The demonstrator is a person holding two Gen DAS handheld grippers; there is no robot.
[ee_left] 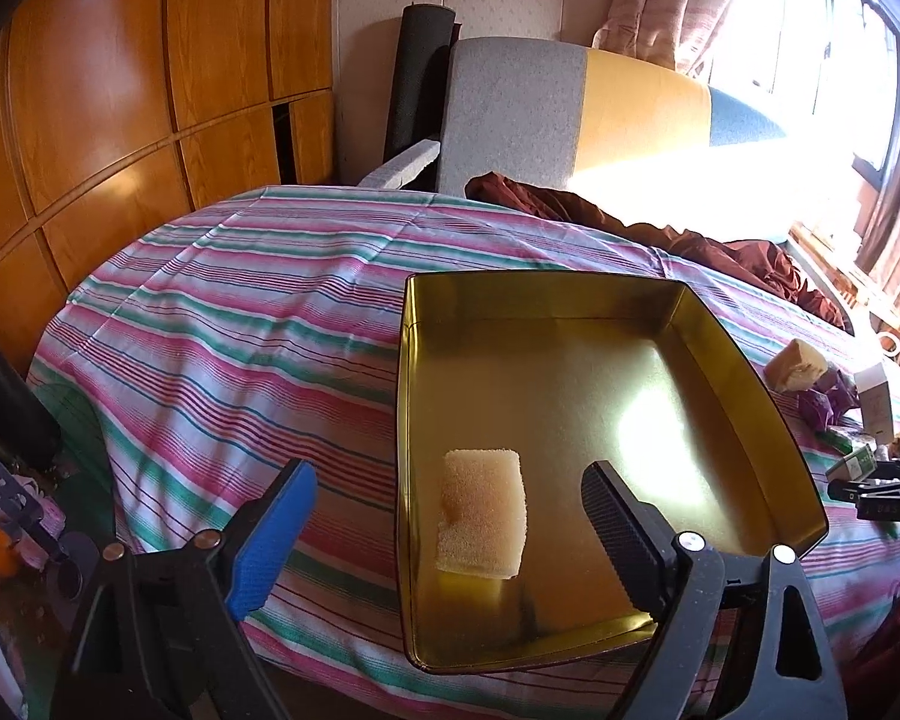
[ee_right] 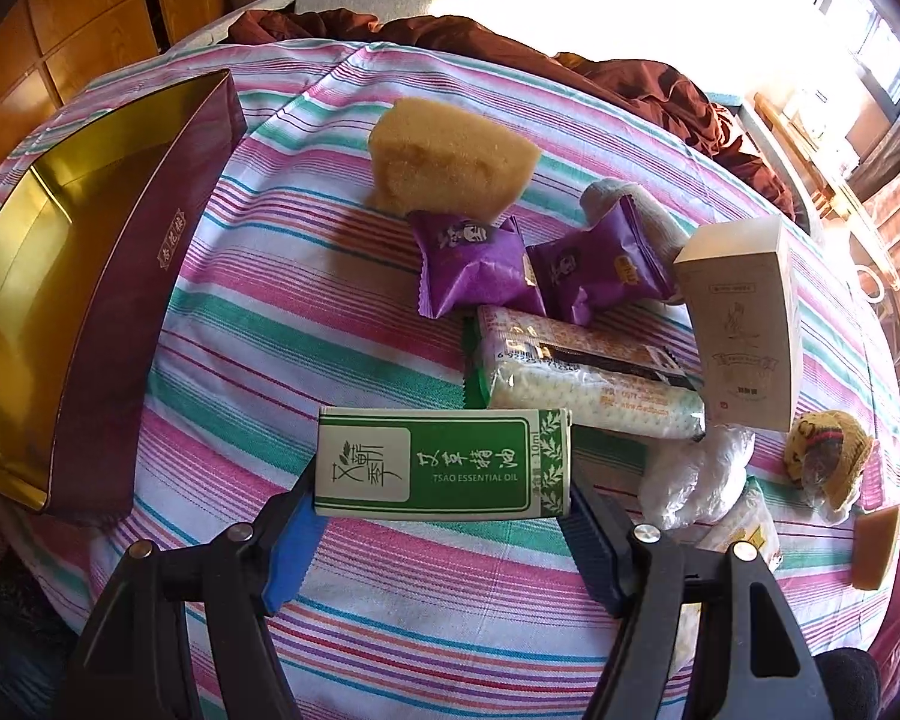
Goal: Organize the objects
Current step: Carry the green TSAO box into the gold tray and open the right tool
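Gold-lined tin holds one porous sponge block beneath our wide-open, empty left gripper. Only our right view shows the right gripper clamping a green-and-white carton, seemingly lifted off the striped cloth.

My left gripper: jaws wide apart, nothing between the pads; one pad blue, one black. Below it, a gold tin, open, on a striped cloth. Inside the tin, near its left wall, one yellow sponge, lying flat. Far right on the cloth: a second sponge, purple packets, a pale carton. Behind: a dark red cloth, a grey and yellow chair back, wooden cupboards.
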